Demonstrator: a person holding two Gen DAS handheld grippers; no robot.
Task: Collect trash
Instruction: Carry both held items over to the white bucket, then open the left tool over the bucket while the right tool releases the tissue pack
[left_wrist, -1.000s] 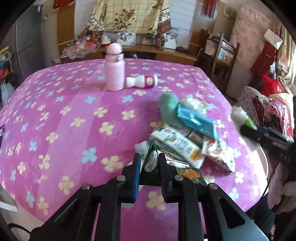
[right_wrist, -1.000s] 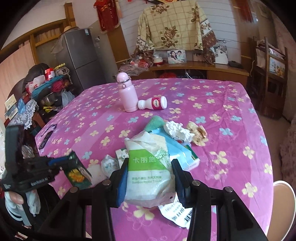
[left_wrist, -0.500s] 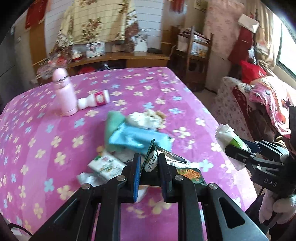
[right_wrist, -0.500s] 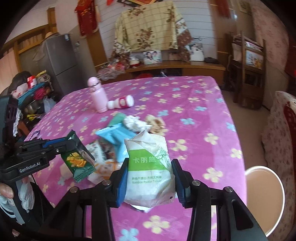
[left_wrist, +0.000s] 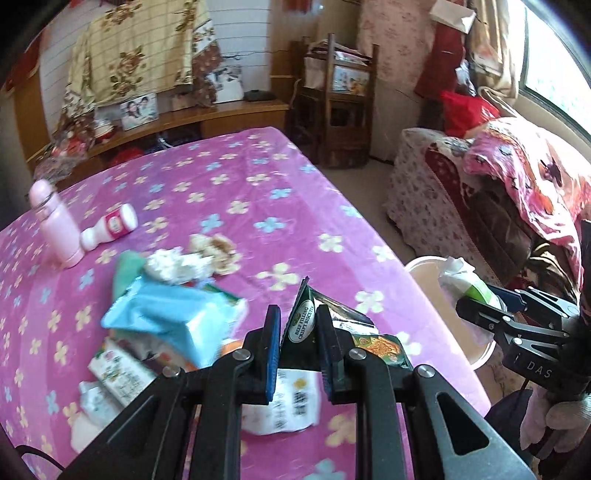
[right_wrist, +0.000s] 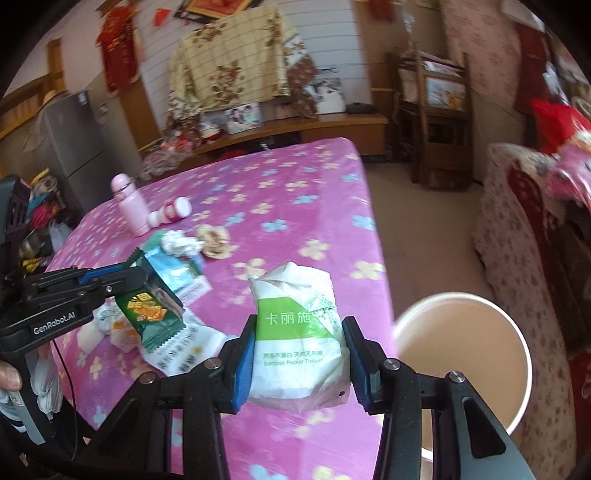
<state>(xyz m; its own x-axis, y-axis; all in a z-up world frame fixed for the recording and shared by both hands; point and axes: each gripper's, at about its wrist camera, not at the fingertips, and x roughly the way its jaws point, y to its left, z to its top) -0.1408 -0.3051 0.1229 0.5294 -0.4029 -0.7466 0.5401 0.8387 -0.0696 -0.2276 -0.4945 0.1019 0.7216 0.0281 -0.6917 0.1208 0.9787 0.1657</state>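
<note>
My left gripper (left_wrist: 297, 350) is shut on a dark green biscuit wrapper (left_wrist: 306, 321) and holds it above the table's near right part; both show in the right wrist view, the gripper (right_wrist: 136, 282) and the wrapper (right_wrist: 151, 314). My right gripper (right_wrist: 301, 354) is shut on a white and green tissue pack (right_wrist: 299, 332), held just left of the open pale trash bin (right_wrist: 461, 350). In the left wrist view the right gripper (left_wrist: 480, 302) holds the tissue pack (left_wrist: 461, 280) over the bin (left_wrist: 424, 266). More trash lies on the table: a blue packet (left_wrist: 173, 317), crumpled tissue (left_wrist: 173, 264), other wrappers.
The table has a pink flowered cloth (left_wrist: 240, 192). A pink bottle (left_wrist: 59, 229) stands far left with a small white bottle (left_wrist: 110, 229) lying beside it. A covered sofa (left_wrist: 498, 192) stands to the right of the bin. A wooden shelf (left_wrist: 340, 99) stands at the back.
Both grippers have swung to the right with their loads. The bin has come into fuller view by the right gripper, and the tissue pack is now close beside it.
</note>
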